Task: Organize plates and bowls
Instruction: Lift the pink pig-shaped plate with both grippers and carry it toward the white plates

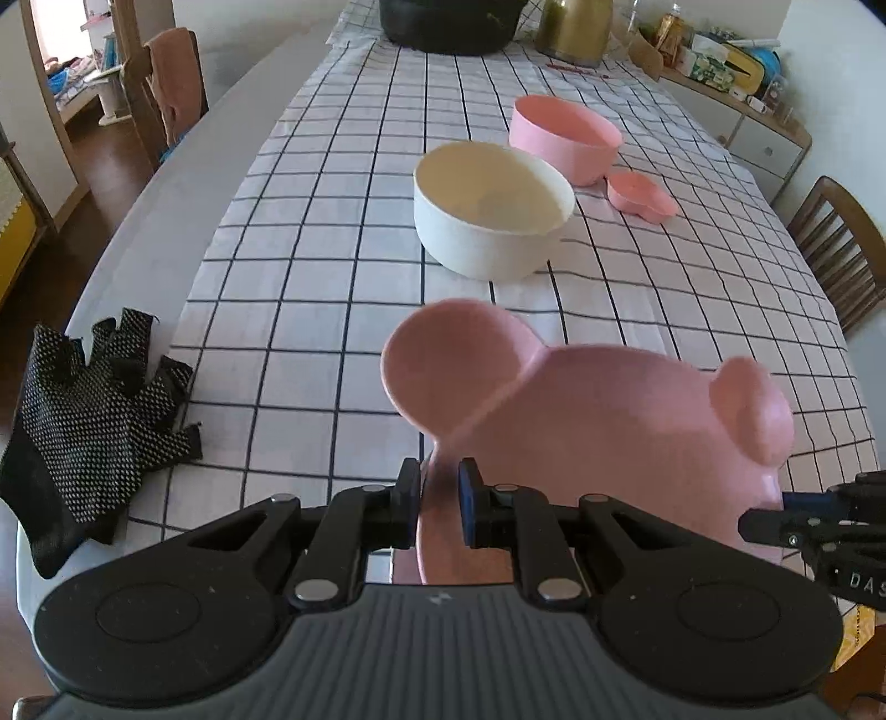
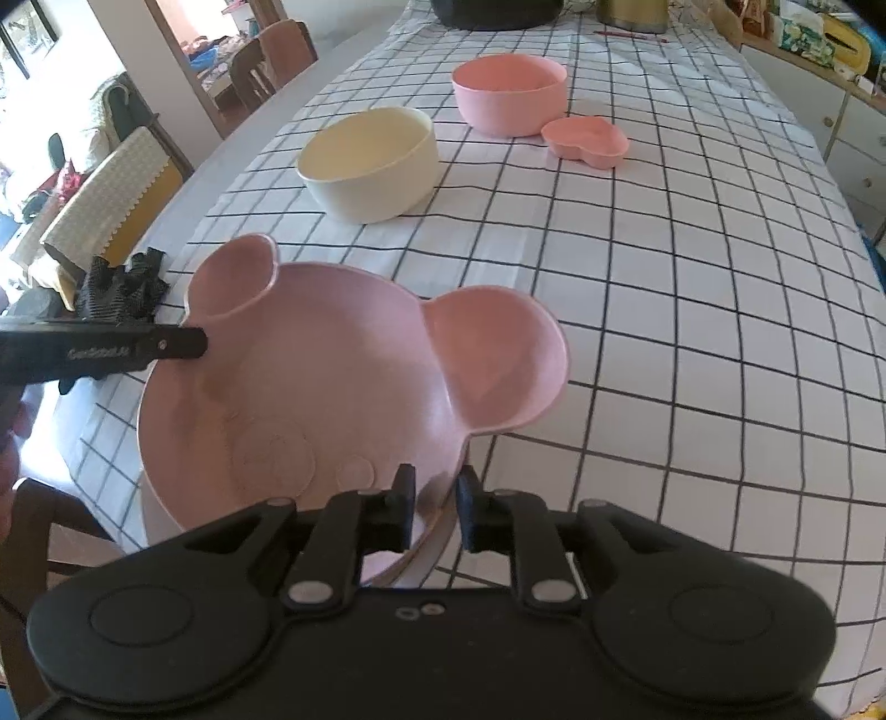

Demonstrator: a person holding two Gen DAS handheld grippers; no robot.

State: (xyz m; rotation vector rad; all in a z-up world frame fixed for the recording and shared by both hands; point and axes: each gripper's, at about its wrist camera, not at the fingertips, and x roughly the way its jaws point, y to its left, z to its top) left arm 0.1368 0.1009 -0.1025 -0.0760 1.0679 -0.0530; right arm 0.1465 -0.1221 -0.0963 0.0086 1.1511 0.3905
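We hold a pink bear-shaped plate (image 2: 310, 382) between our two grippers, at the near end of the surface (image 2: 664, 332) with its black-and-white checked cloth. Our left gripper (image 1: 437, 498) is clenched on the plate's rim, which runs up between its pads. Our right gripper (image 2: 436, 501) has the opposite rim between its jaws, but a small gap shows on each side of the rim, so it is released rather than gripping. In the left wrist view the plate is tilted, and the tip of the right gripper shows just beside its edge.

Beyond the plate stands a cream bowl (image 2: 371, 163), and farther from the plate a pink bowl (image 2: 506, 94) with a small pink bear-shaped dish (image 2: 587, 141) just beside it. To the left of the plate lies a black dotted glove (image 1: 83, 421) at the cloth's edge. Well beyond the plate, at the far end, stand a black pot (image 1: 451, 25) and a brass-coloured kettle (image 1: 573, 27).
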